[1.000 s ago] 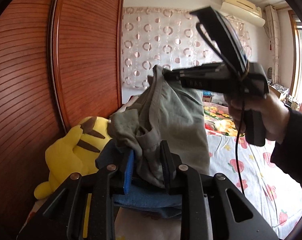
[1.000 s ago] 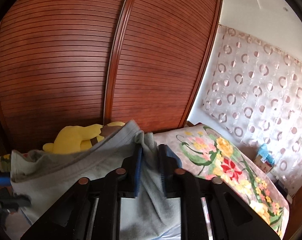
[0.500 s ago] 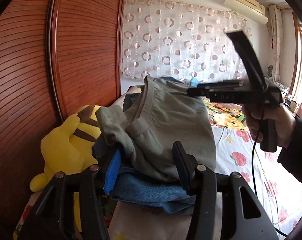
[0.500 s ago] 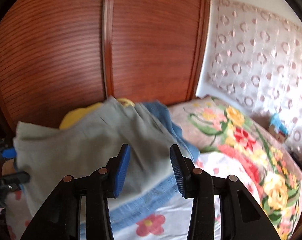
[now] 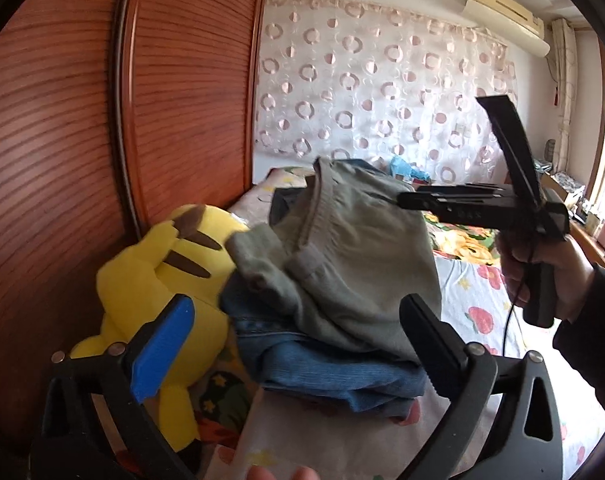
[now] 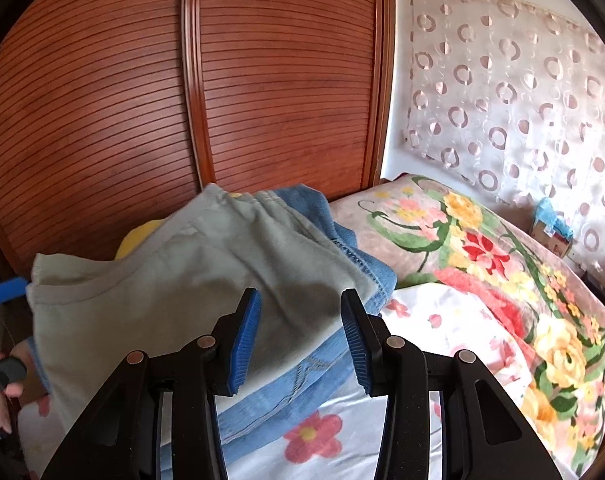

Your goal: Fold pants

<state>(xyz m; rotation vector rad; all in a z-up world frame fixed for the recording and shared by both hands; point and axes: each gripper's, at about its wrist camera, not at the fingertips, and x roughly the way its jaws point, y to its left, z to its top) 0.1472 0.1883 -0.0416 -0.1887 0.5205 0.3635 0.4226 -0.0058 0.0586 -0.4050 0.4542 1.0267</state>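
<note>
Since both the left gripper [image 5: 298, 344] and right gripper [image 6: 300, 336] are spread and empty, the grey pants [image 6: 190, 280] at centre frame could be toppled off the jeans [image 6: 286, 376].

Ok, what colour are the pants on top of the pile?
Grey-green pants, clearest in the right wrist view.

Matt cotton pants [image 6: 190, 280] on denim jeans [image 6: 302, 376] (ribbed wooden wardrobe [image 6: 262, 80] behind).

pants [image 5: 354, 264] atop jeans [image 5: 326, 368] on bed [image 6: 434, 320]; plush toy [image 5: 158, 280] left, wardrobe [image 6: 262, 80] behind
</note>
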